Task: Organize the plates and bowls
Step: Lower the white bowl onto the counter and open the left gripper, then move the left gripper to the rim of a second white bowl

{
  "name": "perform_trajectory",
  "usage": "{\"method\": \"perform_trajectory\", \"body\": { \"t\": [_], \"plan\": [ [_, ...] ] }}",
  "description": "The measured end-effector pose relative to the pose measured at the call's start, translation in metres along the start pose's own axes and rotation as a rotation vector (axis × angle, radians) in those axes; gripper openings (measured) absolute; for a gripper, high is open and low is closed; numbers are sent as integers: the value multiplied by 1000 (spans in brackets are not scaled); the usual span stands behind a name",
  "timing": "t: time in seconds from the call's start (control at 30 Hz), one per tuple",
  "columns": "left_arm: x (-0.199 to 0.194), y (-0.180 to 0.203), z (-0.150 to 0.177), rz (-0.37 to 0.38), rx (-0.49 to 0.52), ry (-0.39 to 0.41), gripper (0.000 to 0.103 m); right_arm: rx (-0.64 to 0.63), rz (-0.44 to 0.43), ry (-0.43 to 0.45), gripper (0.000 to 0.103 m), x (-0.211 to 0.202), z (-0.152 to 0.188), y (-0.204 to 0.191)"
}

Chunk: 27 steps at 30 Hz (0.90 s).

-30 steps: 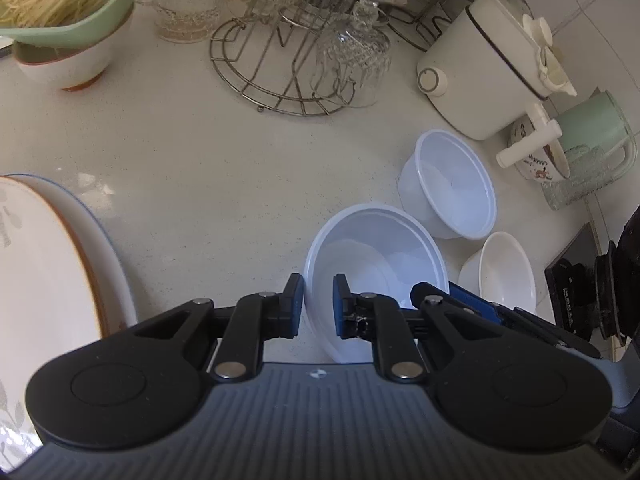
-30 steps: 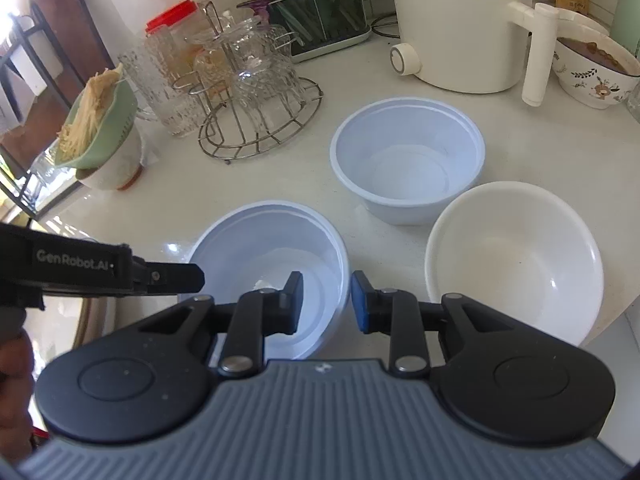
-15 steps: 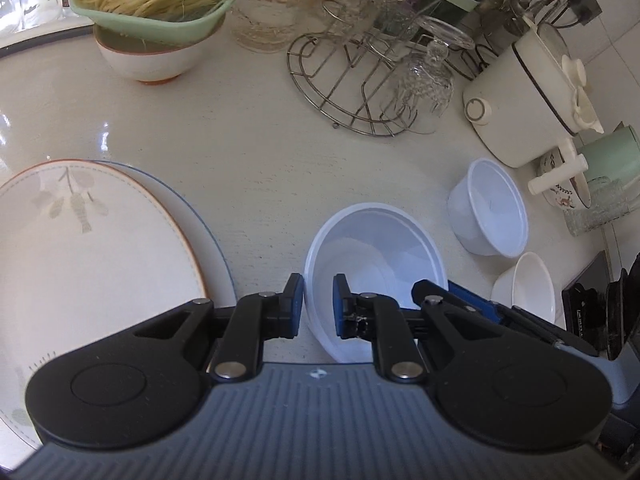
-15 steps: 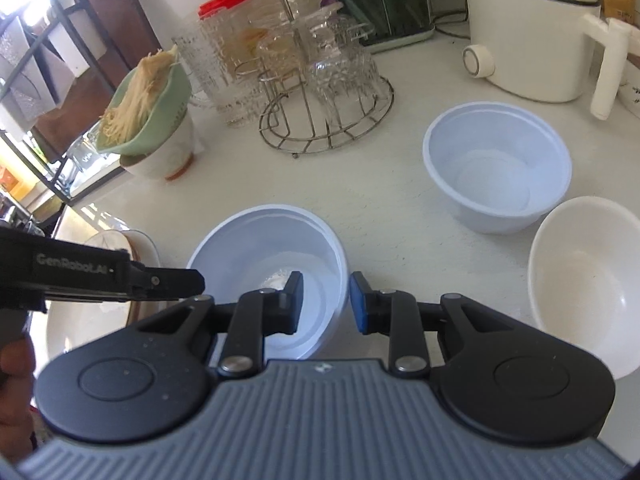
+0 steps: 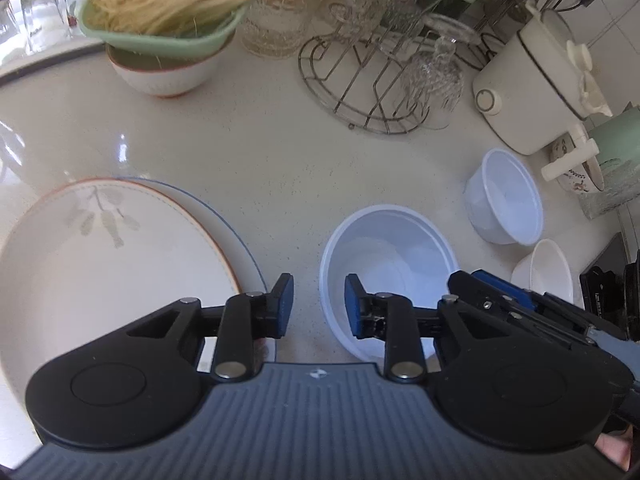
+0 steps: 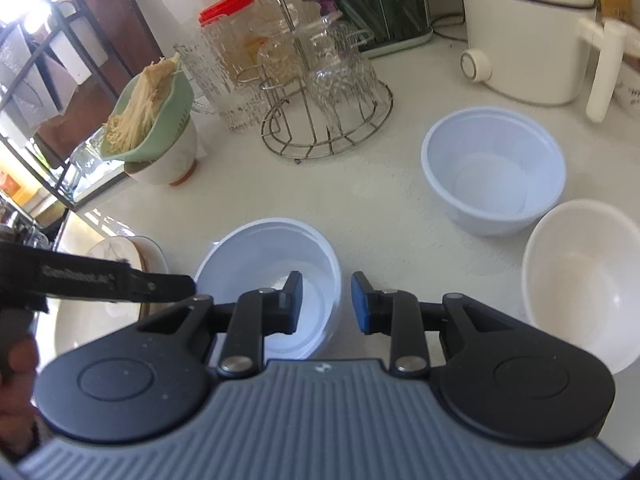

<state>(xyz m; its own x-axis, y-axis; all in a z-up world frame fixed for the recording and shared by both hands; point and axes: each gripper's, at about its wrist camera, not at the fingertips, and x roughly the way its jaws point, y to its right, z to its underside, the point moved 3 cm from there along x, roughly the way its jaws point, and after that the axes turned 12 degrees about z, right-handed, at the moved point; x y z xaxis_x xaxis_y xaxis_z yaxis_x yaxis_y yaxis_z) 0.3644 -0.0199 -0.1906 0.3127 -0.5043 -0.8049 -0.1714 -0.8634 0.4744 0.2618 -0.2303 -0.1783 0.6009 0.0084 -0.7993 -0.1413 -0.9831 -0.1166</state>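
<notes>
Nearest in, the left gripper (image 5: 319,305) is opening its jaws, straddling the near-left rim of the pale blue-white plastic bowl (image 5: 386,264), pads clear of it, so the bowl is released. The right gripper (image 6: 327,303) is straddling the same bowl's right rim in its own view, parted slightly, not visibly pressing; the bowl is sitting on the speckled cream countertop (image 5: 256,160). Left of it, a stack of large cream plates with a leaf print (image 5: 100,256) is lying flat. Further right, a second pale plastic bowl (image 6: 494,170) and a white ceramic bowl (image 6: 582,280) are standing side by side. Far back, a wire rack of upturned glasses (image 6: 324,92) and a green colander of noodles (image 6: 148,120) are waiting.
</notes>
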Motion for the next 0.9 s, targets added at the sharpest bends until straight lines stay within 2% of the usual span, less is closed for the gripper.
{"method": "perform_trajectory", "body": {
  "t": [0.13, 0.33, 0.47, 0.7, 0.9],
  "plan": [
    [-21, 11, -3, -26, 31, 38, 40, -10, -20, 52, 31, -22, -6, 1],
    [-57, 39, -7, 10, 83, 121, 43, -30, -37, 125, 31, -64, -20, 2],
    [-84, 58, -5, 50, 102, 194, 44, -34, -38, 187, 31, -92, -28, 4],
    [-114, 87, 3, 92, 119, 251, 44, -5, -38, 255, 31, -127, -34, 19],
    [-126, 105, 15, 75, 118, 301, 45, 6, -39, 285, 31, -142, -30, 37]
  ]
}}
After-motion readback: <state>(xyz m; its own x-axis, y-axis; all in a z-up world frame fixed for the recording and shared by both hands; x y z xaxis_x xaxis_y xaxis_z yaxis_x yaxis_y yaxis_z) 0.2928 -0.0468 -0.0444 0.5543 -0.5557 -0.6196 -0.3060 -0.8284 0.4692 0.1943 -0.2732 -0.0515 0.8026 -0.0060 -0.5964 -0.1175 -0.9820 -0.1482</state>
